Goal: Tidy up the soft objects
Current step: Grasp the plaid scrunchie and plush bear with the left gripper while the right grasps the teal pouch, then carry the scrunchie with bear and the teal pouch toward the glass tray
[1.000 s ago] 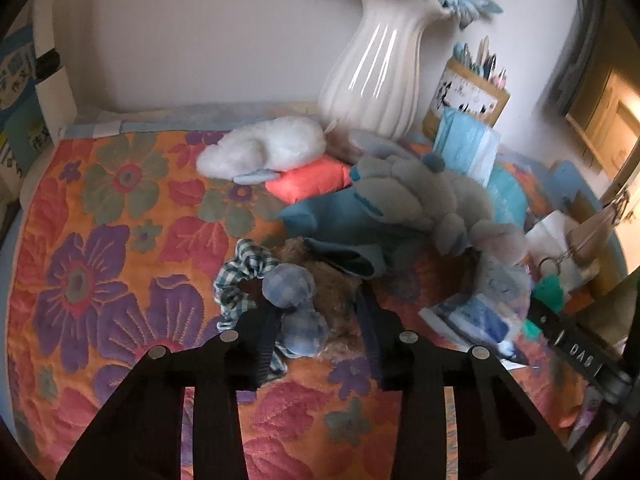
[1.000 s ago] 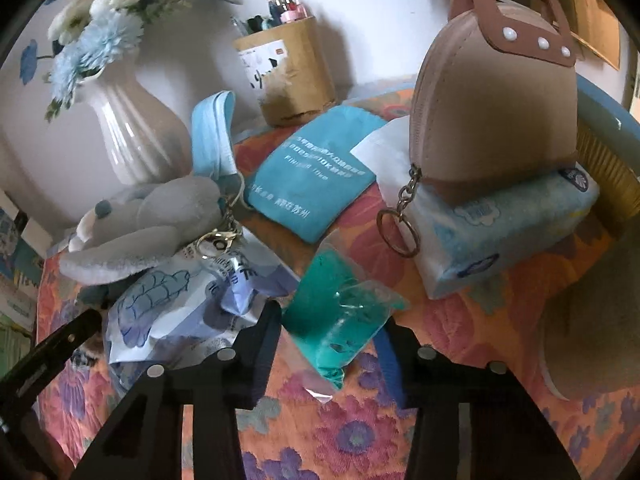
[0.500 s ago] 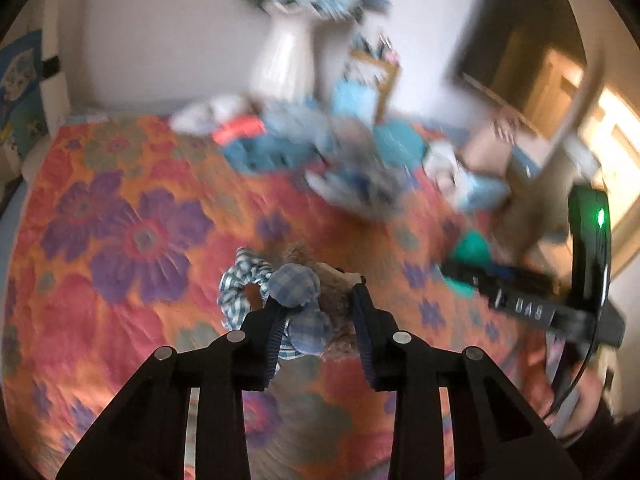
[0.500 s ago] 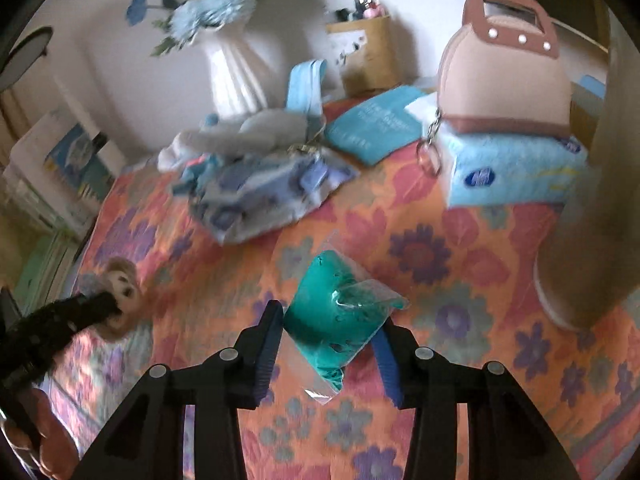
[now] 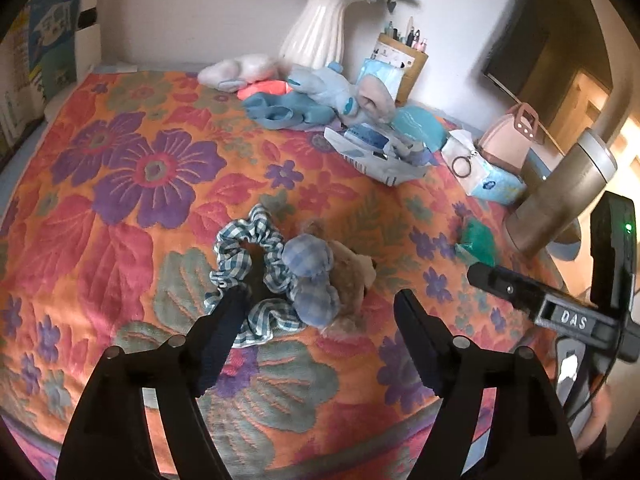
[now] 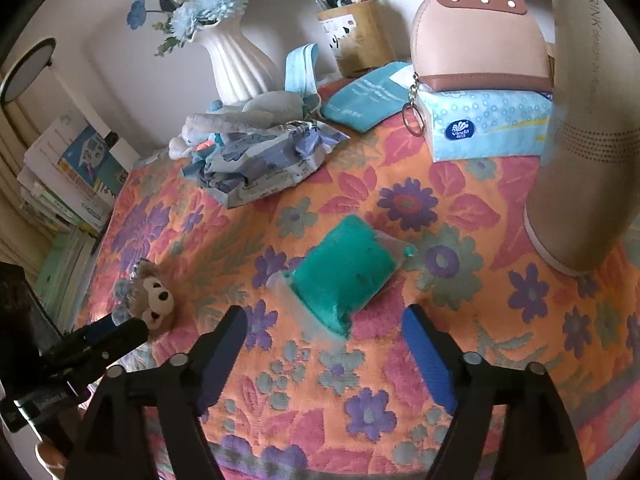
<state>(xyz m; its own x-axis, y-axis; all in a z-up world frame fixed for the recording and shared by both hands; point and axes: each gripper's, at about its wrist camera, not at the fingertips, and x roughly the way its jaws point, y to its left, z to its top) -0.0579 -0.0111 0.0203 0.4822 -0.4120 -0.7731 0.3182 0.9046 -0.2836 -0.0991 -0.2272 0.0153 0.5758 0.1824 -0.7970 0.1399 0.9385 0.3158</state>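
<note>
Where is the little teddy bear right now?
The little teddy bear lies on the flowery blanket, touching the checked scrunchie, just ahead of the open left gripper. In the right wrist view it's far left.

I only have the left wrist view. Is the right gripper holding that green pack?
Observer: No. The right gripper is open; the green pack lies loose, its near end between the fingers.
Operator: Which way does the plush by the scrunchie face?
Observer: The plush turns a bear face with a black nose toward the right wrist camera.
Operator: Is the pack wrapped?
Observer: Yes, in a clear bag that sticks out past its edges.
</note>
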